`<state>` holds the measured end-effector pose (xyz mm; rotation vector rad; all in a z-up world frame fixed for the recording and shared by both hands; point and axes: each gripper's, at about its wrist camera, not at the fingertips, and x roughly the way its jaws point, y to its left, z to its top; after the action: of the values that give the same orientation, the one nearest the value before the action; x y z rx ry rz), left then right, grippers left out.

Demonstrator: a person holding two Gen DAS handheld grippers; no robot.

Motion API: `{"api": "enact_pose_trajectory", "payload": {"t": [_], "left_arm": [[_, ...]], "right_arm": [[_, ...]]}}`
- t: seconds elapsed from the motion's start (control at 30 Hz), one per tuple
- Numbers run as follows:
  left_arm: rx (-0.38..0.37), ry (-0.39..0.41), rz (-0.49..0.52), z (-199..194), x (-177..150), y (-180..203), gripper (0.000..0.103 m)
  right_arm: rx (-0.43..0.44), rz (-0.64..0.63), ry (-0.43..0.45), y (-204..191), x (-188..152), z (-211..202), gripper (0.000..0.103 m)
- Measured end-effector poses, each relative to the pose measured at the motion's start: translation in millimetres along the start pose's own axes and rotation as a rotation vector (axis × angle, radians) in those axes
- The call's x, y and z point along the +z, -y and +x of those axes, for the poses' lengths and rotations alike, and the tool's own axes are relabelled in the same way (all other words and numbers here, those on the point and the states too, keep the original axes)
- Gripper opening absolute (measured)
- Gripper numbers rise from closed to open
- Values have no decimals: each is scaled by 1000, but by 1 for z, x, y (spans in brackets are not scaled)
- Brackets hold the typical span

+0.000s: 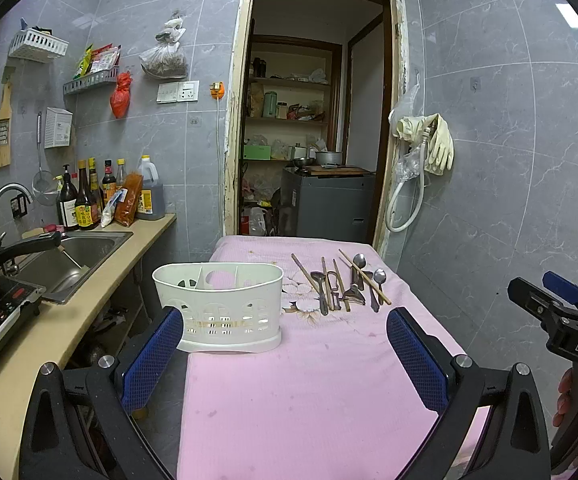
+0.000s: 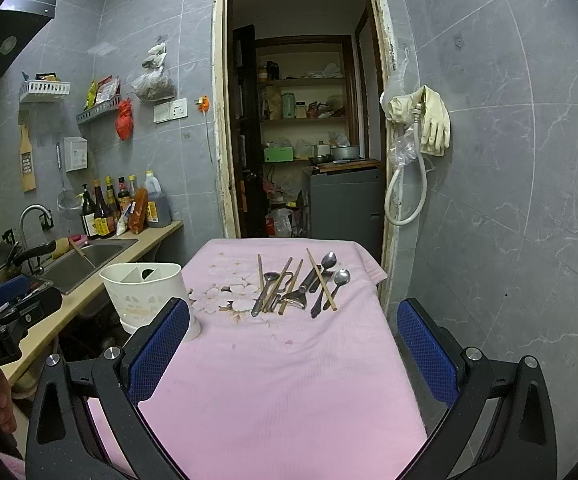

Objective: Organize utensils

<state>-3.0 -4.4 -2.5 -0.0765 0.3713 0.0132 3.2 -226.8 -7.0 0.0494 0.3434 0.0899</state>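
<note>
utensils (image 1: 341,284) are all bunched in a pile at the far right of the pink surface (image 1: 309,380), chopsticks crossed over spoons, so it's hard to say what's underneath. white caddy (image 1: 219,304) sits apart on the left edge, looks ready for sorting. left claw (image 1: 285,360) and right claw (image 2: 293,352) both spread wide, holding nothing, hovering near

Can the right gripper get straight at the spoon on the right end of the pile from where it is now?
Probably yes. The right gripper is open and empty, and only bare pink cloth lies between it and the spoon. One chopstick lies close beside it, so a neat pinch may be tricky.
</note>
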Motion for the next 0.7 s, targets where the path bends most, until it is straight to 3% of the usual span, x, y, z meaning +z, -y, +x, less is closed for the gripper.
{"api": "enact_pose_trajectory", "payload": {"t": [0.7], "left_arm": [[2, -2, 0, 1, 1, 1, 102]], "right_arm": [[0, 1, -1, 1, 1, 0, 102]]}}
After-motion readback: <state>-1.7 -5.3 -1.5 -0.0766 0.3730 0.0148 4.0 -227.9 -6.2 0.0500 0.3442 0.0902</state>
